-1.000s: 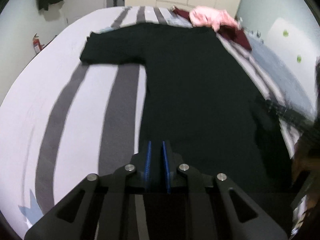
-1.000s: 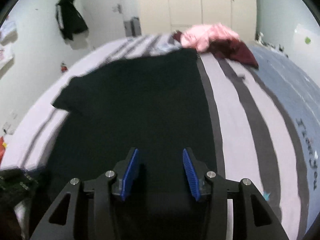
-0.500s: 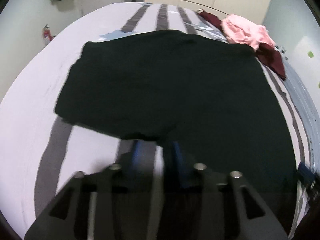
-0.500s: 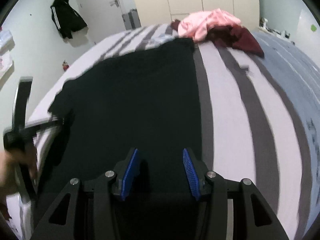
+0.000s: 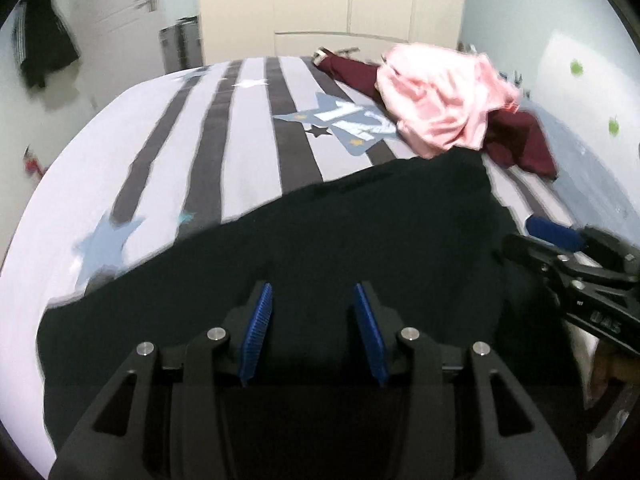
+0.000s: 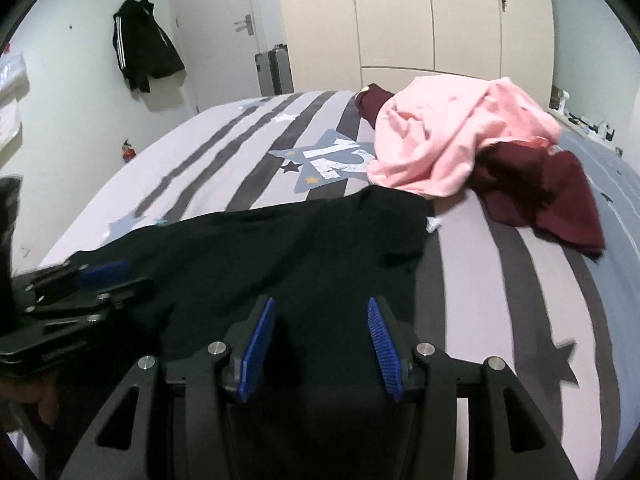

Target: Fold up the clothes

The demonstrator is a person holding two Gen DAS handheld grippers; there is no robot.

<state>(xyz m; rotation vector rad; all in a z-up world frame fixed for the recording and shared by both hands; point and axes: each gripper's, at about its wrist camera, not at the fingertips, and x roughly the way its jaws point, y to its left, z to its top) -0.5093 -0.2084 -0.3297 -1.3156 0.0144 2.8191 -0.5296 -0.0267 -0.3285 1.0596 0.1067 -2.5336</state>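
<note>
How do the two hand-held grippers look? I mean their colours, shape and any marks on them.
The left gripper and the right gripper look alike: matte black angular frames with cut-out openings, round silver bolt heads, and two ribbed blue pads on the fingers. Faint embossed lettering shows on the right gripper's side, too blurred to read. No cables are visible.

The T-shirt [image 6: 288, 248] lay spread on the near part of the bed [image 6: 480, 280], under both grippers. The left gripper [image 5: 308, 312] was left of the right gripper [image 6: 320, 328]. Behind the T-shirt, to the right, a sweatshirt [image 6: 452, 140] lay on another garment [image 6: 552, 192]. A wardrobe [image 6: 432, 16] stood behind the bed; a jacket [image 6: 140, 48] hung on the left wall.
</note>
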